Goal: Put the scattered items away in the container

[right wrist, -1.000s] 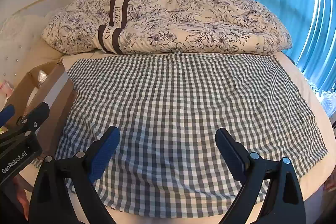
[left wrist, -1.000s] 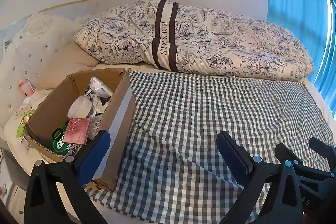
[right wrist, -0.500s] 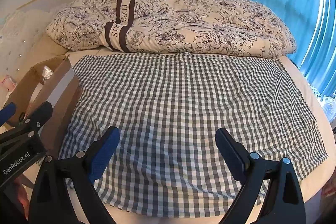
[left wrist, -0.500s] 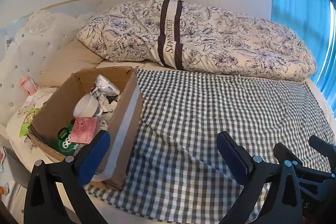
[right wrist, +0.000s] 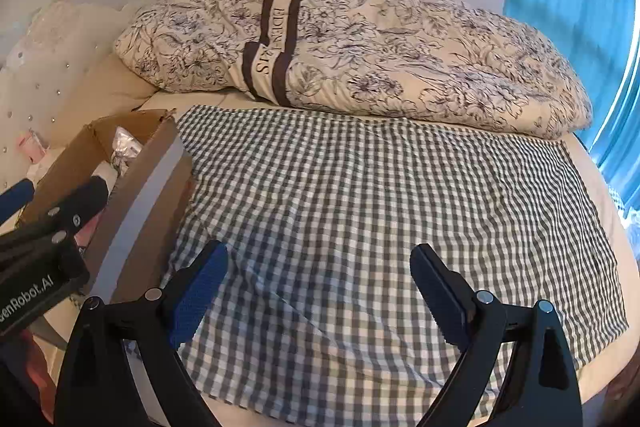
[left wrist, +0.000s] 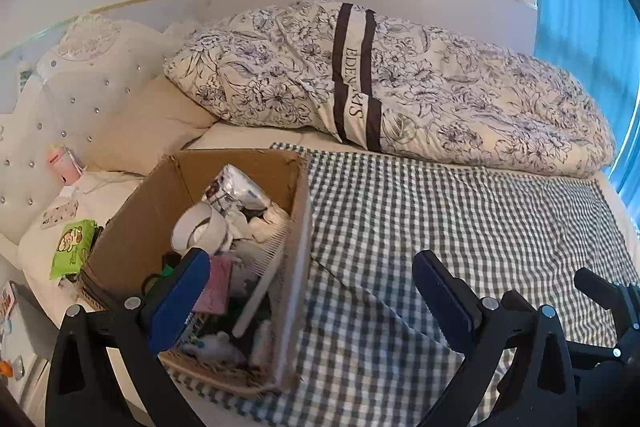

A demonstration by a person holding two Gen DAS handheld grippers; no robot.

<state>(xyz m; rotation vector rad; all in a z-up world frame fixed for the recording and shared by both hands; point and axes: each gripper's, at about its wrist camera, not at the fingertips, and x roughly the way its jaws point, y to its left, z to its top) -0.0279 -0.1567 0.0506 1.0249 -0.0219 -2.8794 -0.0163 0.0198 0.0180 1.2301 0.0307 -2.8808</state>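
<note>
Cardboard box (left wrist: 168,227), open-topped and already crowded with odds and ends, sits on the left edge of a bed, its near wall resting on a gingham cloth (right wrist: 380,207) spread across the mattress. Inside lie a roll of white tape (left wrist: 200,229), a crinkled foil packet (left wrist: 236,187), a pink card (left wrist: 216,285) and a white comb (left wrist: 264,267), among other small things too jumbled to name. The left tool (left wrist: 308,291) hangs over the box's near corner, fingers spread wide and holding nothing; the right tool (right wrist: 316,283) hovers above the bare cloth, equally released and empty. No loose item shows on the cloth, so the tidying looks close to done, though a green packet (left wrist: 72,243) and a pink cup (left wrist: 64,165) lie outside the box by the studded headboard (left wrist: 60,99). Everything in the box looks light; the foil packet would likely crumple and slip, and the tape roll is stiff enough to pinch across its rim. The box itself would flex, so its upright wall seems the surest hold. A floral duvet (right wrist: 360,39) is heaped behind.
</note>
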